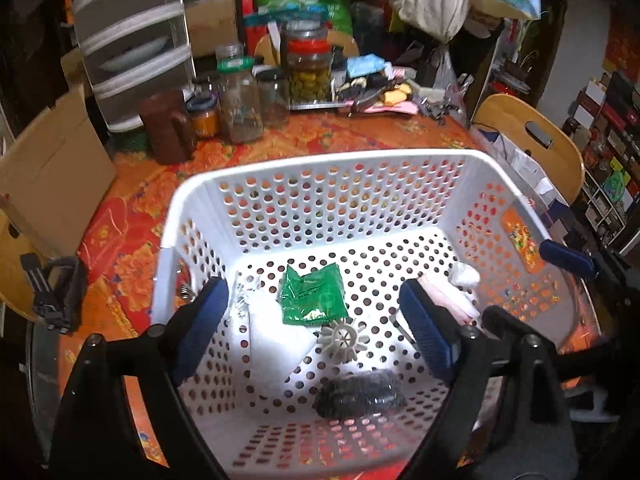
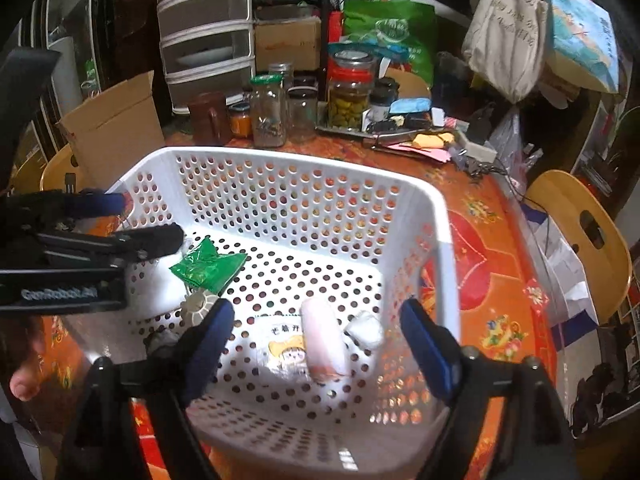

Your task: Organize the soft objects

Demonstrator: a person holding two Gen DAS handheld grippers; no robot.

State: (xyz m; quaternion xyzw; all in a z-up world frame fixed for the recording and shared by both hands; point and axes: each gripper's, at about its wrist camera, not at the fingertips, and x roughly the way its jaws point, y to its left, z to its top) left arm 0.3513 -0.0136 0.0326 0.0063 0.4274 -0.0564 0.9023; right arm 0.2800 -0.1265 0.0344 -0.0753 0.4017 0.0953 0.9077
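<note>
A white perforated basket (image 1: 320,158) (image 2: 280,158) stands on the orange flowered tablecloth. In it lie a green packet (image 1: 312,296) (image 2: 208,264), a white soft pack (image 1: 276,328), a grey gear-shaped piece (image 1: 342,338), a black crinkled bundle (image 1: 360,396), a pink roll (image 2: 322,340), a white wad (image 2: 366,328) and a cartoon-printed packet (image 2: 284,352). My left gripper (image 1: 314,292) hangs open over the basket's left half, nothing between its blue pads. My right gripper (image 2: 316,312) is open above the pink roll, holding nothing.
Behind the basket stand several glass jars (image 1: 310,72), a brown mug (image 1: 168,128) and a plastic drawer unit (image 1: 132,40). A cardboard box (image 1: 52,172) leans at the left. Wooden chairs (image 2: 580,232) sit at the table's right edge, and bags (image 2: 508,32) hang behind.
</note>
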